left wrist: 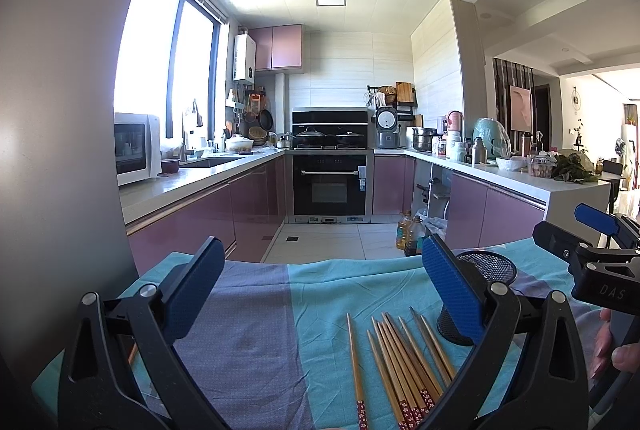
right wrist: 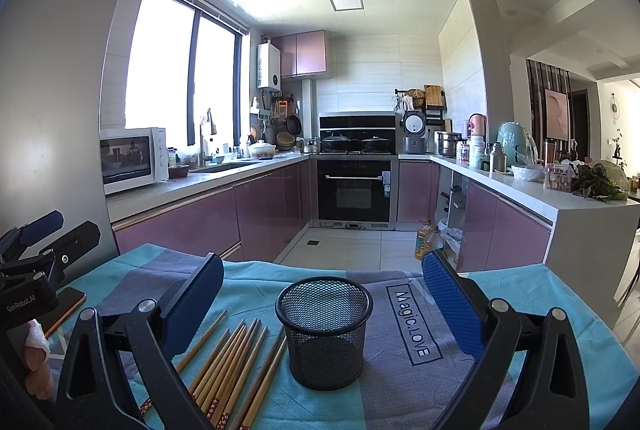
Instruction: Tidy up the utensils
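Chopsticks: a loose bundle of wooden chopsticks (right wrist: 236, 362) lies flat on the cloth just left of the holder; about nine can be counted in the left wrist view, though overlap and the fingers in front make the count uncertain. Their patterned red ends point toward the cameras.
Holder: one black mesh cup (right wrist: 325, 330) stands upright on the cloth, nothing inside it.
Cloth: one teal and grey-purple tablecloth (right wrist: 400, 382) covers the table.
Left gripper (left wrist: 320, 294): blue fingers spread wide, holding nothing, above the cloth with the chopsticks between and below them.
Right gripper (right wrist: 324, 306): fingers spread wide, gripping nothing, the holder framed between them.
Only in right wrist view: the "Magic.LOVE" print (right wrist: 412, 322) on the cloth, one phone (right wrist: 66, 306) at the left edge, the cup's whole body.
Only in left wrist view: one chopstick (left wrist: 355, 366) lying apart from the bundle, to its left.
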Motion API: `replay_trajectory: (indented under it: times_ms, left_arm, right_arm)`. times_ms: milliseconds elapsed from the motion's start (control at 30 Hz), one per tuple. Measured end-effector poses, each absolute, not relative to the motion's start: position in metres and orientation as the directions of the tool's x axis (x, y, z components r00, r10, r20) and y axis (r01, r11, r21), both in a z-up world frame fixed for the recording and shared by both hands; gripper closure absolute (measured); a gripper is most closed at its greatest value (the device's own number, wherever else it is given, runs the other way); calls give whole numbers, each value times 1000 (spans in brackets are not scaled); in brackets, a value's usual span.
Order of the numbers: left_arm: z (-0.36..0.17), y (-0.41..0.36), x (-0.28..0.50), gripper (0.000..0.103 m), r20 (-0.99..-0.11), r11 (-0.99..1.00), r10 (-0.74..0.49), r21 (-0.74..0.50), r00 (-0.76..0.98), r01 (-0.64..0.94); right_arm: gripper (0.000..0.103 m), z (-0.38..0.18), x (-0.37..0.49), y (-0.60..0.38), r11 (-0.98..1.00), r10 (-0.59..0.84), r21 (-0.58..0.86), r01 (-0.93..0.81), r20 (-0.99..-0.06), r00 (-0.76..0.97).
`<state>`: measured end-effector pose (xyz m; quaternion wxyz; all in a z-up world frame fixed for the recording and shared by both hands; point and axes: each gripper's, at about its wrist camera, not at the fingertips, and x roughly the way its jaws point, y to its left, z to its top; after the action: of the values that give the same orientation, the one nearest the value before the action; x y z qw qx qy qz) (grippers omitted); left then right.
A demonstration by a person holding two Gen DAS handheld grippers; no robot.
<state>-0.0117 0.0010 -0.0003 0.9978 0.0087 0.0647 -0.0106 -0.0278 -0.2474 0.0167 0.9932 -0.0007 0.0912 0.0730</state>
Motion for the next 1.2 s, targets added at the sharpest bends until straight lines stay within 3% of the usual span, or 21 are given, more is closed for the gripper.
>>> replay_trajectory:
  times_ms: [1200]
  left_arm:
    - [-2,1,-13,6,-138,1000,-19,18,990,21]
  right_arm:
    - [6,15,-27,-247,989,145,16,-145,-188,971]
